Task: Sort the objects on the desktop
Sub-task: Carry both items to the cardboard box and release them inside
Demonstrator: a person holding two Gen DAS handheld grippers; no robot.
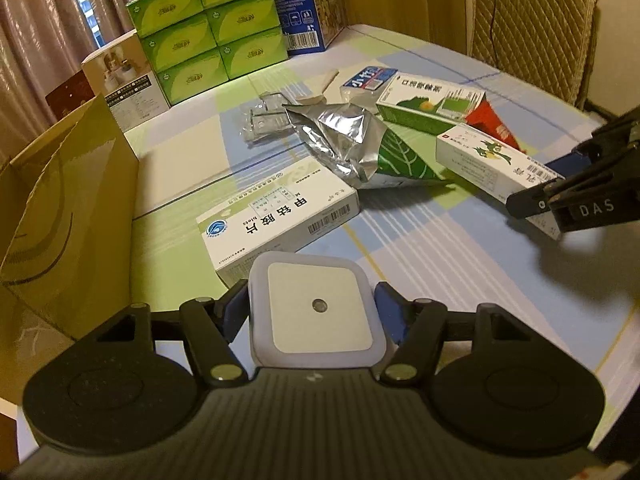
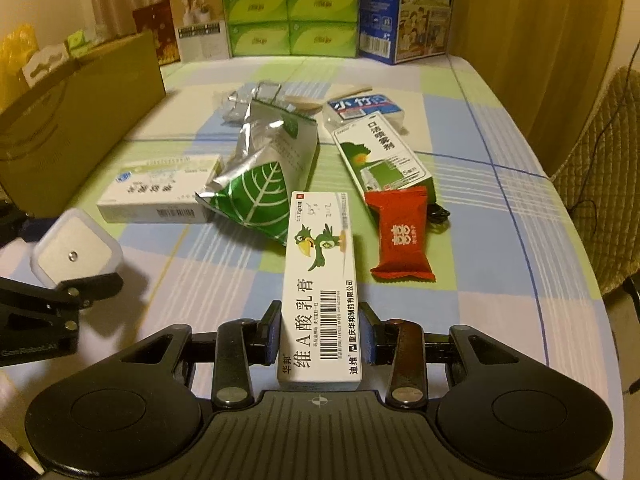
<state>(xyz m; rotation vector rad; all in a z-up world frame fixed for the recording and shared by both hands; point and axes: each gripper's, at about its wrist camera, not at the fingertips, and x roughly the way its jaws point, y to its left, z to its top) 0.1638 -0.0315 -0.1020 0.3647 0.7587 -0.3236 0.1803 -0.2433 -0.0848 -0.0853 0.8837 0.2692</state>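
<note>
My left gripper [image 1: 312, 312] is shut on a white square night light [image 1: 318, 306], held just above the table near a flat white medicine box [image 1: 276, 220]. My right gripper [image 2: 322, 338] is shut on the near end of a long white ointment box with a green bird [image 2: 320, 276]. The left gripper and the night light [image 2: 74, 256] show at the left of the right wrist view. A silver and green foil bag [image 2: 260, 176], a red candy packet [image 2: 402, 236], a green and white box [image 2: 384, 156] and a blue tissue pack [image 2: 360, 106] lie on the table.
An open cardboard box [image 1: 76, 216] stands at the left edge of the checked tablecloth [image 1: 440, 280]. Stacked green boxes [image 1: 208, 28] and a blue carton [image 1: 298, 4] line the back. A padded chair [image 1: 532, 28] stands at the far right. Clear plastic wrappers [image 1: 266, 120] lie mid-table.
</note>
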